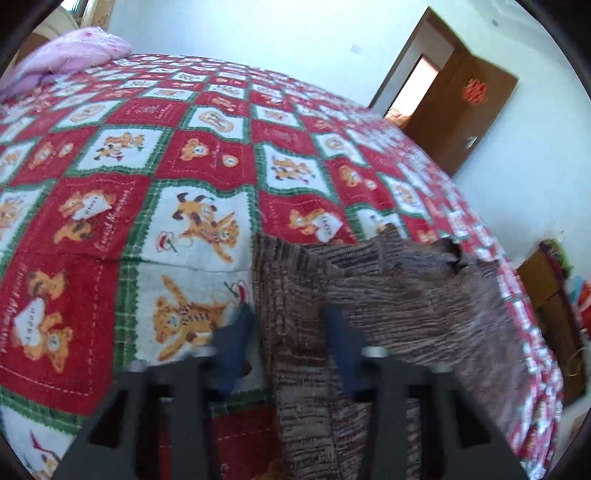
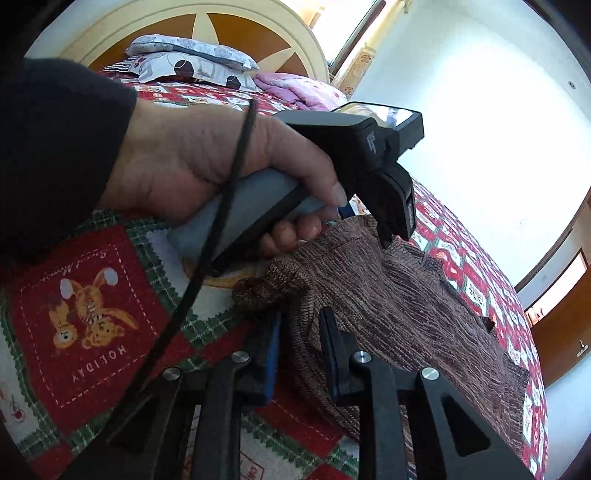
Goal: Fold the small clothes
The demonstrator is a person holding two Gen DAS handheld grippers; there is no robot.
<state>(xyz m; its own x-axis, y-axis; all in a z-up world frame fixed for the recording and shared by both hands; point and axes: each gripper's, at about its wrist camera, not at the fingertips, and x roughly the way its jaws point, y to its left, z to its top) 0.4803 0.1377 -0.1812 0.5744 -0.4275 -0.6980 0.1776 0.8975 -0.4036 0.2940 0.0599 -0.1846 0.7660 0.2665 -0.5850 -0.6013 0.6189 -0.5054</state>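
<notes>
A brown knit garment (image 1: pixel 399 295) lies partly folded on the red, white and green bedspread (image 1: pixel 147 155). My left gripper (image 1: pixel 290 325) is open, with the garment's left edge lying between its blue-padded fingers (image 1: pixel 236 347). In the right wrist view the same garment (image 2: pixel 399 295) spreads away to the right. My right gripper (image 2: pixel 299 332) is open around a bunched edge of it, fingers (image 2: pixel 273 350) apart. The left gripper body and the hand holding it (image 2: pixel 192 158) show above the garment's far edge.
A pink quilt (image 1: pixel 70 51) and pillows (image 2: pixel 192 62) lie at the headboard (image 2: pixel 192 18) end. A brown door (image 1: pixel 461 110) stands open by the white wall. A wooden cabinet (image 1: pixel 550 295) stands past the bed's right edge. A black cable (image 2: pixel 218 221) hangs from the left wrist.
</notes>
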